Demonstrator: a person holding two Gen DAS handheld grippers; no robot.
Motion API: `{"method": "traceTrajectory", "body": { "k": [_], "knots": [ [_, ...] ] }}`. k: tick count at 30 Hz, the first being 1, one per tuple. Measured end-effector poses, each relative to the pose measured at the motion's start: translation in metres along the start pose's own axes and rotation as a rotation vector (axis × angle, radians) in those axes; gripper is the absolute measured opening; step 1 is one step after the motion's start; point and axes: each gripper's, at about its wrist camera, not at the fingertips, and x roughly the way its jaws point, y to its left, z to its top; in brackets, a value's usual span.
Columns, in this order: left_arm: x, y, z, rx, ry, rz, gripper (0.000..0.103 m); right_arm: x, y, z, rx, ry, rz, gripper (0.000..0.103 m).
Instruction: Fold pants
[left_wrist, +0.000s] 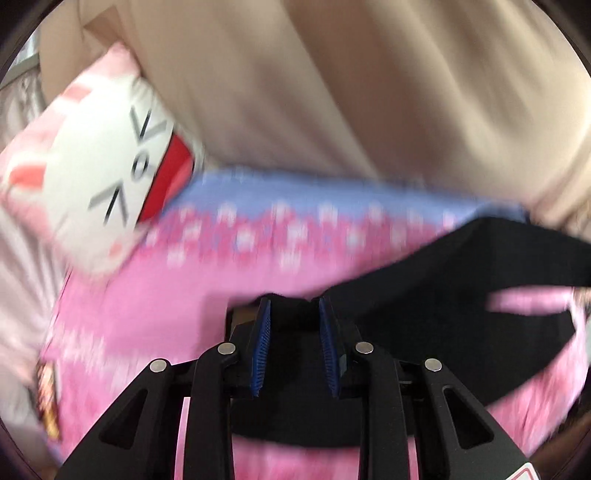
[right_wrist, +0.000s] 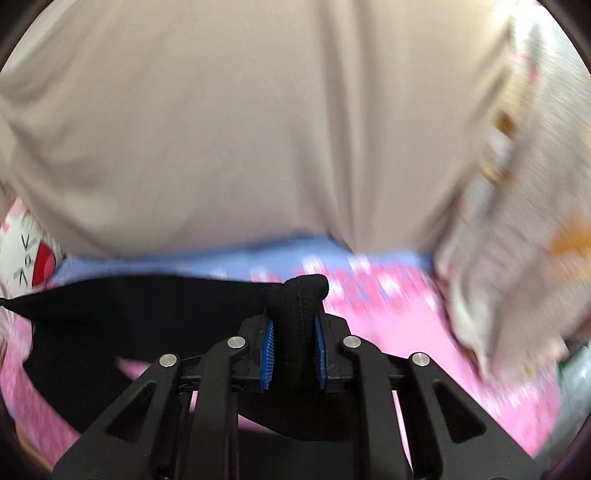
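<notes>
The black pants (left_wrist: 443, 295) hang stretched between my two grippers above a pink patterned bedspread (left_wrist: 155, 317). In the left wrist view my left gripper (left_wrist: 294, 306) is shut on a bunched edge of the black cloth, which runs off to the right. In the right wrist view my right gripper (right_wrist: 293, 325) is shut on a thick stitched fold of the pants (right_wrist: 303, 295) that sticks up between the blue pads (right_wrist: 267, 350). From there the black cloth (right_wrist: 147, 310) spreads away to the left. Both views are blurred.
A person in a beige top (left_wrist: 332, 92) stands close behind the bed, filling the upper half of both views. A pink and white cat-face pillow (left_wrist: 110, 166) lies at the left. A pale printed blanket (right_wrist: 524, 221) is heaped at the right.
</notes>
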Motion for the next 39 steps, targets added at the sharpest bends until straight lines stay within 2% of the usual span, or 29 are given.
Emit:
{"method": "traceTrajectory", "body": {
  "k": [1,2,5,7,9,10,12,13,14,16,19,21,24,25,26,28,30,31,32,33,36,39],
  "knots": [
    [0.002,-0.002,-0.022,0.029,0.049,0.036,0.017,-0.001,-0.007,-0.018,0.006,0.043,-0.033,0.017],
    [0.009,-0.001,-0.041,0.048,0.086,0.087,0.005,0.002,-0.018,-0.041,0.019,0.101,-0.073,0.017],
    [0.044,0.021,-0.094,-0.007,0.241,0.169,0.005,0.027,-0.046,-0.1,0.1,0.259,-0.113,0.017],
    [0.067,0.033,-0.119,-0.057,0.331,0.225,0.005,0.047,-0.052,-0.135,0.104,0.359,-0.155,0.017],
    [0.069,0.036,-0.126,-0.104,0.332,0.203,0.005,0.051,-0.058,-0.153,0.144,0.378,-0.171,0.025],
    [0.067,0.032,-0.122,-0.116,0.317,0.2,0.008,0.049,-0.058,-0.154,0.159,0.361,-0.195,0.03],
    [0.061,0.024,-0.111,-0.168,0.266,0.153,0.031,0.039,-0.057,-0.153,0.182,0.312,-0.251,0.053],
    [0.056,0.017,-0.105,-0.213,0.233,0.131,0.063,0.035,-0.059,-0.15,0.191,0.287,-0.279,0.059],
    [0.055,0.014,-0.098,-0.243,0.202,0.134,0.083,0.026,-0.058,-0.147,0.199,0.263,-0.308,0.066],
    [0.056,0.004,-0.083,-0.277,0.133,0.133,0.084,0.007,-0.057,-0.138,0.202,0.216,-0.364,0.067],
    [0.083,-0.003,-0.075,-0.291,0.184,0.144,0.084,-0.026,-0.047,-0.125,0.244,0.131,-0.397,0.067],
    [0.103,-0.002,-0.077,-0.29,0.23,0.15,0.084,-0.049,-0.024,-0.116,0.226,0.072,-0.394,0.067],
    [0.122,0.004,-0.085,-0.315,0.258,0.104,0.077,-0.059,0.014,-0.108,0.198,0.033,-0.351,0.067],
    [0.128,0.001,-0.085,-0.305,0.262,0.087,0.062,-0.06,0.031,-0.107,0.195,0.025,-0.325,0.068],
    [0.132,-0.006,-0.082,-0.252,0.257,0.098,0.053,-0.061,0.042,-0.106,0.196,0.024,-0.312,0.068],
    [0.129,-0.018,-0.079,-0.15,0.236,0.083,0.024,-0.051,0.074,-0.106,0.187,0.046,-0.255,0.068],
    [0.121,-0.015,-0.076,-0.101,0.244,0.014,0.019,-0.042,0.107,-0.105,0.151,0.061,-0.216,0.068],
    [0.109,-0.008,-0.073,-0.08,0.242,-0.045,0.005,-0.038,0.121,-0.106,0.129,0.069,-0.199,0.068],
    [0.091,0.002,-0.07,-0.045,0.226,-0.099,0.006,-0.035,0.134,-0.106,0.113,0.075,-0.186,0.068],
    [0.074,0.011,-0.069,-0.013,0.201,-0.112,0.006,-0.031,0.148,-0.107,0.097,0.084,-0.152,0.068],
    [0.038,0.044,-0.072,0.053,0.175,-0.092,0.009,-0.021,0.184,-0.112,0.058,0.115,-0.081,0.068],
    [0.05,0.078,-0.095,0.077,0.266,0.01,0.016,-0.002,0.209,-0.128,0.038,0.178,-0.025,0.068]
  ]
}}
